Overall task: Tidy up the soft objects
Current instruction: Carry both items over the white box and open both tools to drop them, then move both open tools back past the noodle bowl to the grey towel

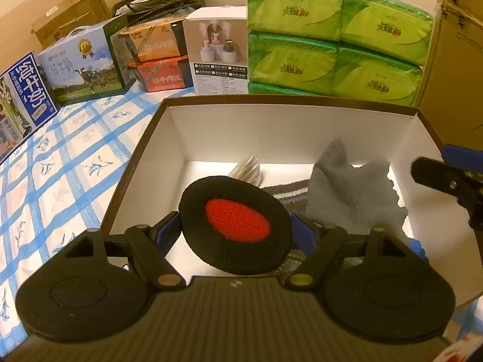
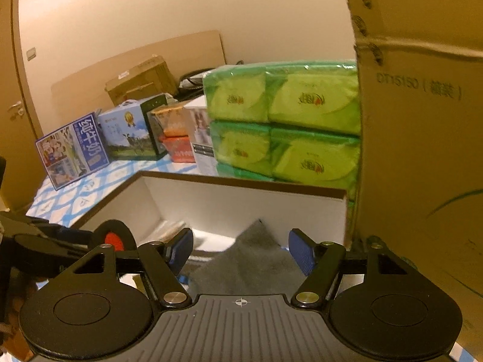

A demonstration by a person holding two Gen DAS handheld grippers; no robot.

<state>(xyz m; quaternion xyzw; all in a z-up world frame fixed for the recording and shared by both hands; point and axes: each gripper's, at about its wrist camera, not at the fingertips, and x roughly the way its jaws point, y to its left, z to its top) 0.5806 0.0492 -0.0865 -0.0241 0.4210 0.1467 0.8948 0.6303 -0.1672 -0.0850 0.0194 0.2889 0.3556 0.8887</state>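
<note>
Left wrist view. Your left gripper (image 1: 236,227) is clamped on a round black pad with a red centre (image 1: 235,222), its blue fingers pressing the pad's two sides. The pad hangs tilted over the open white-lined box (image 1: 289,126), above the near left part of its floor. On the box floor, toward the right wall, a grey cloth (image 1: 351,193) stands bunched up in peaks. A striped brown-and-white knit piece (image 1: 286,194) lies partly under it, just behind the pad. A tan folded item (image 1: 249,169) sits near the back wall. Your right gripper (image 1: 446,181) pokes in over the box's right wall; only part of it shows here. The box rests on a blue-checked tablecloth (image 1: 60,181). Beyond its far edge stand green tissue packs (image 1: 335,42), a white carton (image 1: 219,51) and milk cartons (image 1: 81,66).

Right wrist view. Your right gripper (image 2: 241,252) has its jaws apart, nothing pressed between the blue pads. The grey cloth (image 2: 250,259) lies below and between them, loose in the box (image 2: 241,184). Your left gripper (image 2: 60,241) shows at the left with the black-and-red pad (image 2: 114,236) in it. A large cardboard box (image 2: 422,120) fills the right side, touching the tissue packs (image 2: 283,120).
</note>
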